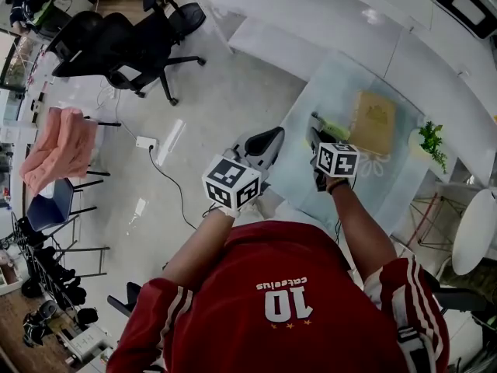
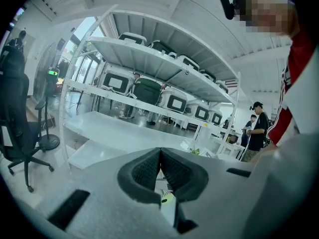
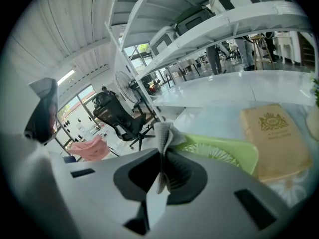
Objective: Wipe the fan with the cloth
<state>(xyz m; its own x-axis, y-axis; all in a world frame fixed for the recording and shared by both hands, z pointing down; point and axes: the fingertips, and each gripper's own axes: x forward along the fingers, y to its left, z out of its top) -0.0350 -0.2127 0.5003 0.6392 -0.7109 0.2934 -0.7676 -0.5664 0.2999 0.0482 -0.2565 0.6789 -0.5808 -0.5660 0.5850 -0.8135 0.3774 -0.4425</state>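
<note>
A small light-green fan (image 3: 227, 152) with a white radial grille lies on the glass table (image 1: 307, 173), just ahead of my right gripper (image 3: 163, 156). That gripper is shut on a folded grey cloth (image 3: 164, 133), which sticks up above the jaw tips. In the head view the fan (image 1: 335, 127) shows beside the right gripper (image 1: 316, 140). My left gripper (image 1: 262, 148) hangs over the table's left edge. In its own view the left gripper (image 2: 160, 156) is shut, pads touching, with nothing held.
A tan book (image 1: 373, 123) lies on the table right of the fan, with a small potted plant (image 1: 431, 142) beyond it. White shelving (image 1: 326, 22) runs behind the table. Black office chairs (image 1: 132, 45), a pink cloth (image 1: 60, 148) and a power strip (image 1: 146, 142) are at the left.
</note>
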